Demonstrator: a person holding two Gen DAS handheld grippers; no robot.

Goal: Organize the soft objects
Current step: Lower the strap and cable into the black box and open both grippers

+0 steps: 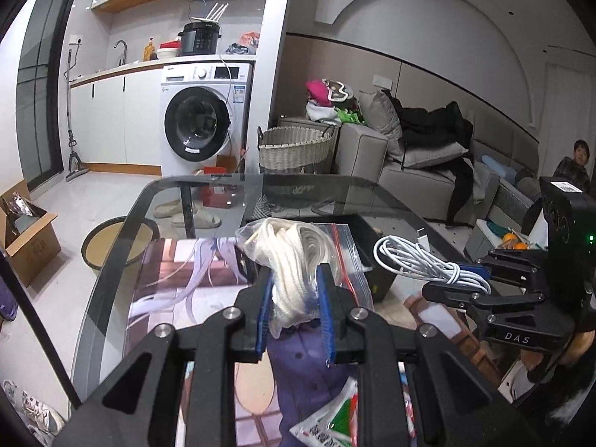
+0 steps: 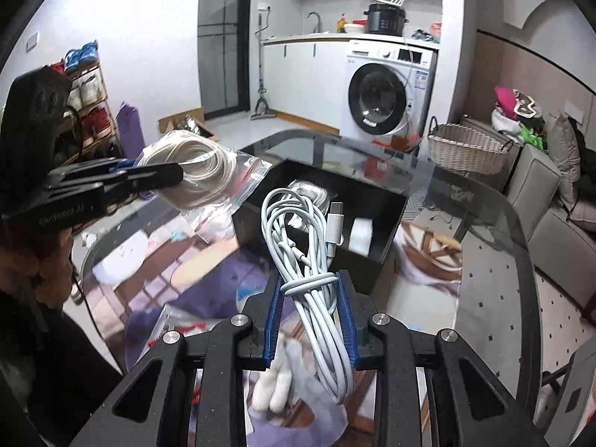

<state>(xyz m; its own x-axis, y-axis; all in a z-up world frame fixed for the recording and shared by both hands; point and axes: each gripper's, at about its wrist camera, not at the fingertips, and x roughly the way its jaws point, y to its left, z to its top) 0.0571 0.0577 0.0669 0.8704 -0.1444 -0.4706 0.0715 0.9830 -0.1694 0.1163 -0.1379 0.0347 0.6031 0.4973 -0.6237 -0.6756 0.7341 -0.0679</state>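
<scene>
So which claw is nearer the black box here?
Right. The right claw, clamping the white cable, hangs just short of the black box; the left claw, gripping the bagged rope, is off to the box's left.

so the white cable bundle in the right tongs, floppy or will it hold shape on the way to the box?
Probably mostly holds: the white cable bundle is cinched by its own wrap where the right tongs clamp it. Loops above and below look loose, so expect sag and swing. The free plug end may snag the black box rim.
</scene>
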